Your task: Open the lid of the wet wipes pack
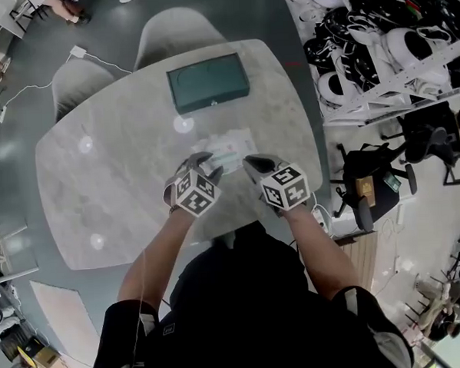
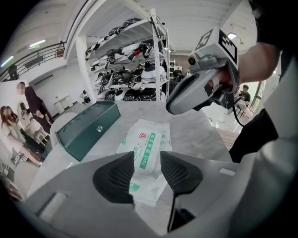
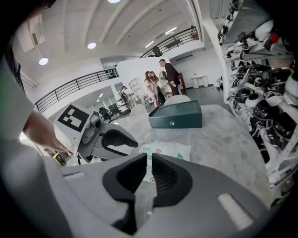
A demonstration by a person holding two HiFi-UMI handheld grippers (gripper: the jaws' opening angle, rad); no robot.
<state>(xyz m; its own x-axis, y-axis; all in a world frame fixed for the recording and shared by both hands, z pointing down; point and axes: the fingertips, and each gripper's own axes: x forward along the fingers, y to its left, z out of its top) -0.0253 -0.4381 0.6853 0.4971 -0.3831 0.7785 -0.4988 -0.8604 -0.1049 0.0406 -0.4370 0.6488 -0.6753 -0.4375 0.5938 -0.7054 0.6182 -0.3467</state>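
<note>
A white wet wipes pack [image 1: 232,151] with green print lies flat on the marble table [image 1: 98,171], its lid down. My left gripper [image 1: 206,164] hovers over the pack's near left end. In the left gripper view the gripper [image 2: 148,155] stands open, with the pack [image 2: 146,144] showing below the gap and nothing touching its pads. My right gripper [image 1: 252,165] hangs over the near right end. In its own view the right gripper [image 3: 149,159] shows only a narrow slit between its jaws, with nothing in it, and the pack [image 3: 170,151] lies just beyond.
A dark green box [image 1: 208,82] sits on the table beyond the pack. Two grey chairs [image 1: 174,27] stand at the far edge. Racks of shoes [image 1: 376,33] fill the right side. People [image 3: 160,79] stand far off.
</note>
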